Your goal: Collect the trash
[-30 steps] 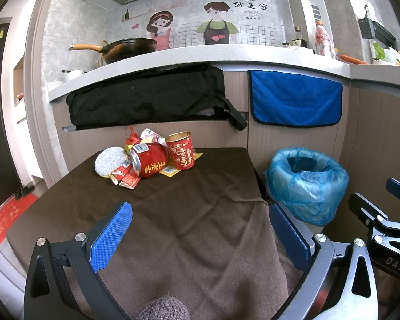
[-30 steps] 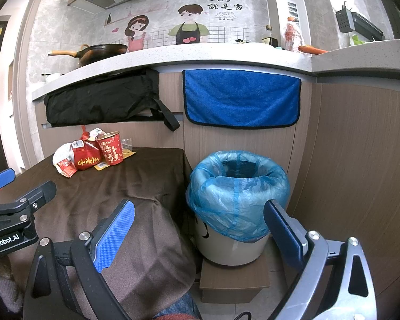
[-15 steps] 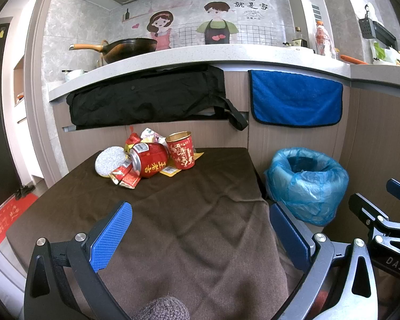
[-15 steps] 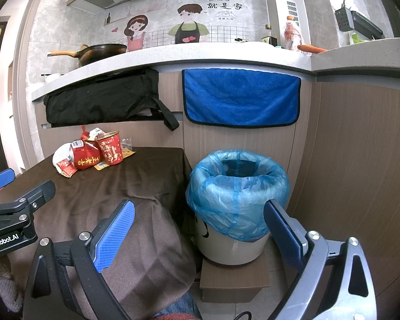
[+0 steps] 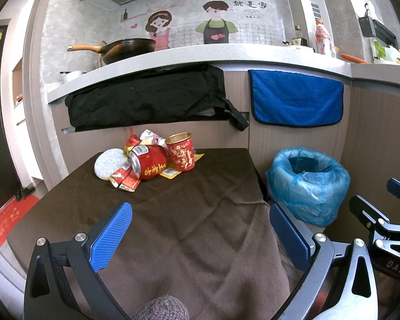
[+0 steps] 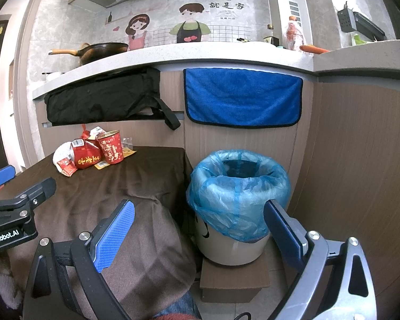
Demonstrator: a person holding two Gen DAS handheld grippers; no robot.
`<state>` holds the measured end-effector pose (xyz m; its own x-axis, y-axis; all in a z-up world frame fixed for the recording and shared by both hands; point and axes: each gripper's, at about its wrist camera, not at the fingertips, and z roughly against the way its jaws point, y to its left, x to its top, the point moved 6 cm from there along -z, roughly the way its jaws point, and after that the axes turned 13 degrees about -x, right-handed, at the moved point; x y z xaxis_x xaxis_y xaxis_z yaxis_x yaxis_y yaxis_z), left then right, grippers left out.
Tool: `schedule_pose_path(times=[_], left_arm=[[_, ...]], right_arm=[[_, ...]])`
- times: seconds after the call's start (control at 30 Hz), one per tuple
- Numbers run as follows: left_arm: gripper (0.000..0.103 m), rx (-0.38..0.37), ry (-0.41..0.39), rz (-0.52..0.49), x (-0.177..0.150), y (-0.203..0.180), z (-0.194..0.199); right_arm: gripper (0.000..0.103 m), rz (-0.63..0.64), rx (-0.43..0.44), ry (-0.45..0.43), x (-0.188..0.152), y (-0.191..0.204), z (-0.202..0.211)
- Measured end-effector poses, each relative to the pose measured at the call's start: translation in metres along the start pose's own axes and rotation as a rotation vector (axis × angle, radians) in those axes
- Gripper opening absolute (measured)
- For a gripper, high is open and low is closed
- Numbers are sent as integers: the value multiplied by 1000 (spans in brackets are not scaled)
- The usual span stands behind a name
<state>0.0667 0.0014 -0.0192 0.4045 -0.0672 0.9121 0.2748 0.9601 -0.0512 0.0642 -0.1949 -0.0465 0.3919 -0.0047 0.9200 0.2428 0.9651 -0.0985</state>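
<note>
Left wrist view has the bench (image 5: 194,226) filling most of the shot, draped in a brown cloth; bin (image 5: 310,184) with the blue liner sits just off its right edge, down on a low wooden block (image 6: 234,280); trash pile (image 5: 146,164) is bunched at the far end of the bench, up by the cabinet fronts; it's a red can on its side (image 5: 152,166), a red cup (image 5: 180,153) upright just right of it, a silver foil disc (image 5: 108,163) on the left, small wrappers tucked around; left gripper (image 5: 200,233) hangs over the near cloth, jaws spread wide with nothing between them; right gripper (image 6: 198,229) faces the bin, jaws released too, well apart from the pile.
</note>
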Motion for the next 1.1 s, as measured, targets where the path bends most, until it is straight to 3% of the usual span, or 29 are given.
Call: schedule_pose_path(times=[0.17, 0.3, 0.4, 0.57, 0.9, 1.1], left_arm=[[102, -19, 24, 20, 15, 11, -12], [102, 5, 4, 24, 30, 24, -25], [102, 18, -12, 54, 45, 41, -39], [102, 28, 0, 77, 58, 67, -66], [102, 75, 17, 127, 75, 135, -111], [102, 96, 31, 199, 65, 201, -123]], right_arm=[[96, 23, 4, -29, 10, 3, -8], [96, 144, -23, -111, 36, 15, -26], [96, 180, -15, -122, 53, 27, -40], [96, 204, 47, -67, 72, 54, -73], [96, 167, 139, -59, 103, 111, -129], [96, 191, 189, -14, 102, 148, -159]])
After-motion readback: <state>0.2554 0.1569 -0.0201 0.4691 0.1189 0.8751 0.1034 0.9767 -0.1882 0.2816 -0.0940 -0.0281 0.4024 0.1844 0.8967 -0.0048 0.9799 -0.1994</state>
